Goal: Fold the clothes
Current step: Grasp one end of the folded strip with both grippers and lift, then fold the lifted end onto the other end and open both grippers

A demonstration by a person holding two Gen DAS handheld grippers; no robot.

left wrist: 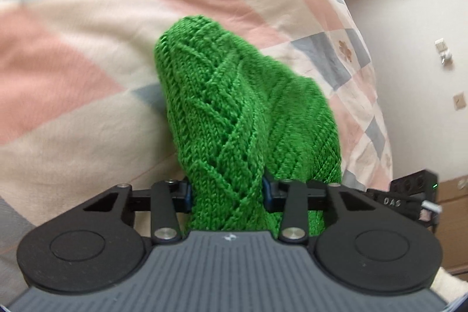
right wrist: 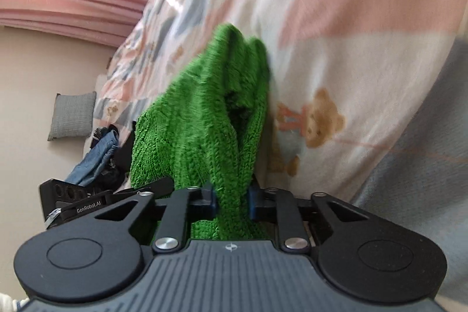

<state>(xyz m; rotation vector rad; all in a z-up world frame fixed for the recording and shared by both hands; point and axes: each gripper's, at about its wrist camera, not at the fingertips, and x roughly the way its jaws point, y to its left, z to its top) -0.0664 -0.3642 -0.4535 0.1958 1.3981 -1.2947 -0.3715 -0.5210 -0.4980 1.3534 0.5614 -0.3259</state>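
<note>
Green knit sweater (left wrist: 231, 119) fills both wrist views, bunched and pinched between the jaws of the left gripper (left wrist: 227, 193) and likewise between those of the right gripper (right wrist: 231, 203). Past it lies the bed's patchwork quilt (right wrist: 336, 63) with a teddy-bear print. Farther off, jeans (right wrist: 96, 157) and a grey cushion (right wrist: 73, 114) lie on the floor.

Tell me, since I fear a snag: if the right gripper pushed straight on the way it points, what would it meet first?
The right gripper is shut on the green knit garment, which fills its line; beyond it likely comes the patterned bedcover, though depth is unclear.
</note>
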